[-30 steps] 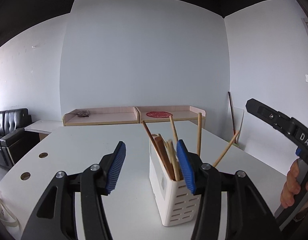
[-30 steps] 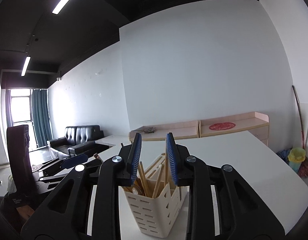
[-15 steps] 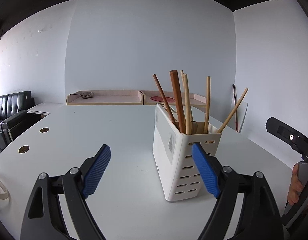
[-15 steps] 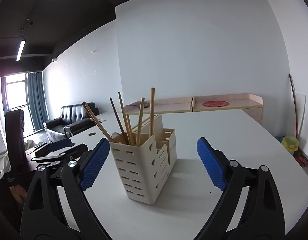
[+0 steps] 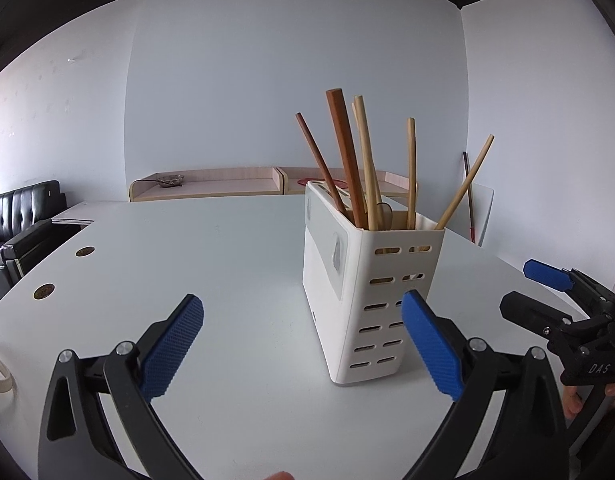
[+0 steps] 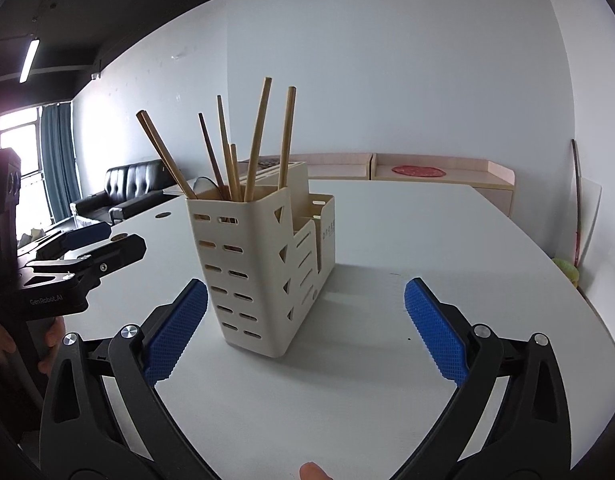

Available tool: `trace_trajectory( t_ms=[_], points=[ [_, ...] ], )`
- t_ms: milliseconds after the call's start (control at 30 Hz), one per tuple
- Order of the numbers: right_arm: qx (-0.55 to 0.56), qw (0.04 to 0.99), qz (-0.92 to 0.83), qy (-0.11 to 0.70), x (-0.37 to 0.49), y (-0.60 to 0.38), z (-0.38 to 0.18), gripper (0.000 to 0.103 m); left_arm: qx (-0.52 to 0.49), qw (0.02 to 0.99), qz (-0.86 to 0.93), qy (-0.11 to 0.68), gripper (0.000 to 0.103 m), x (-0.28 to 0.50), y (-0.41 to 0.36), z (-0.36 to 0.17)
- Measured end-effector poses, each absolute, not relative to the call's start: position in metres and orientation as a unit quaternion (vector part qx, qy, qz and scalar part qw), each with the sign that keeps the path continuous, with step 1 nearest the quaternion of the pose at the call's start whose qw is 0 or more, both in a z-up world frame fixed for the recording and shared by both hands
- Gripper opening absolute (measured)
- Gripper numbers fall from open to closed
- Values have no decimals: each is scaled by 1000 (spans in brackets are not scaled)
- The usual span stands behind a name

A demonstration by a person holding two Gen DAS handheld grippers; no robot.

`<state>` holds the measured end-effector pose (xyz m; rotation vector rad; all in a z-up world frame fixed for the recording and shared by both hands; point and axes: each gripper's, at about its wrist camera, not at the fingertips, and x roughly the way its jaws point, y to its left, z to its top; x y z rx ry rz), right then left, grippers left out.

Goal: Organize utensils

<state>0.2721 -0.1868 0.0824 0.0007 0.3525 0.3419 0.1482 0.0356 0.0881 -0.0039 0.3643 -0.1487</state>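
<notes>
Big white table (image 5: pixel 235 264), mostly bare, with a couple of round brown grommet caps (image 5: pixel 84 251) along its left edge. The cream slotted utensil caddy (image 6: pixel 263 268) stands upright near the middle of it, its tallest compartment stuffed with wooden chopsticks (image 6: pixel 256 140) that fan out at different angles.

The left gripper (image 5: pixel 303 344) has its jaws still opening, spread wide with nothing between the blue pads; the caddy sits just ahead, by its right-hand pad. Same for the right gripper (image 6: pixel 305 332): jaws opening, wide apart, nothing pinched, with the caddy just ahead of its left pad.

The room is plain: pale walls, dark ceiling with a strip light (image 6: pixel 29 60), black leather sofa (image 6: pixel 119 188), low pinkish cabinets (image 6: pixel 439 176) against the back wall, and a curtained window (image 6: pixel 31 160).
</notes>
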Motion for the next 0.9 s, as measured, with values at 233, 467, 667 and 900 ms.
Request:
trace_trajectory(
  t_ms=[233, 467, 667, 900],
  points=[
    [1, 969, 168, 182, 271, -190, 79, 94, 8, 979, -82, 188, 97, 147, 29, 84],
    [6, 967, 166, 191, 274, -192, 78, 94, 5, 980, -82, 182, 97, 144, 30, 85],
    [3, 967, 168, 189, 272, -191, 79, 95, 8, 979, -87, 185, 97, 144, 28, 84],
    [5, 967, 168, 190, 273, -192, 79, 94, 9, 978, -88, 187, 97, 145, 29, 84]
  ],
)
